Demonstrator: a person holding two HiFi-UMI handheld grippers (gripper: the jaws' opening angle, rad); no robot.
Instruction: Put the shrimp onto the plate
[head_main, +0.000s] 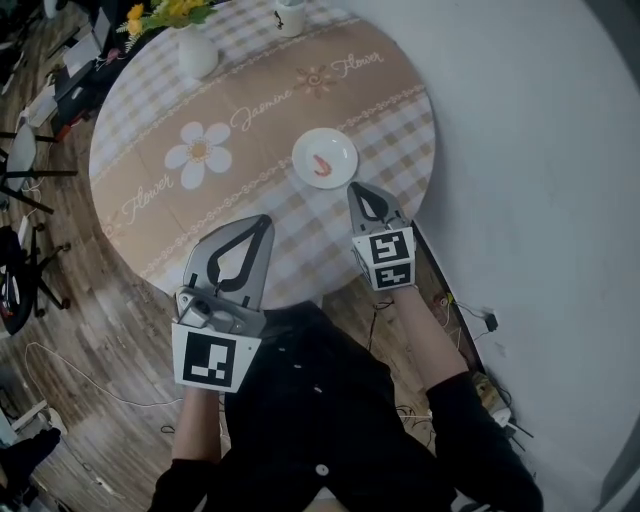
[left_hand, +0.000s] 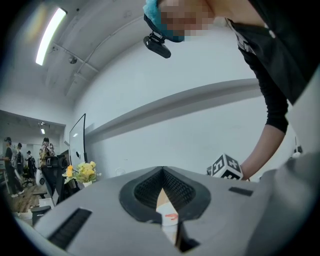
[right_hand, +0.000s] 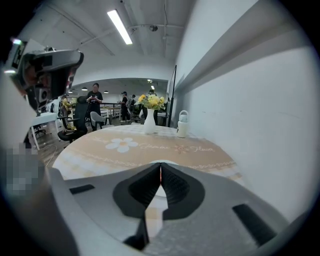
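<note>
The left gripper (head_main: 265, 220) has its two fingers (left_hand: 190, 187) brought together so that the tips meet, and the hollow between the dark ribbed pads is empty; it holds nothing. Through that hollow its own view shows a small part of the white plate (left_hand: 165, 222) with the orange shrimp (left_hand: 171, 216) lying on it. The right gripper (head_main: 351, 187) is likewise closed tip to tip with nothing held, and in its own view only a bit of the plate (right_hand: 159, 191) and the checked cloth show through the gap. From the head view the shrimp (head_main: 321, 165) lies curled in the middle of the plate (head_main: 340, 148), which sits on the round table (head_main: 150, 130) toward its right side. The right gripper's tips point at the near rim of the plate from just beside it, and whether they touch it cannot be told; the left gripper sits over the table's near edge, off to the left and apart from the plate. At the far side of the table stand a white vase (head_main: 197, 52) with yellow flowers and a white cup (head_main: 290, 16), both well apart from the plate, and nothing lies between either gripper and the plate
</note>
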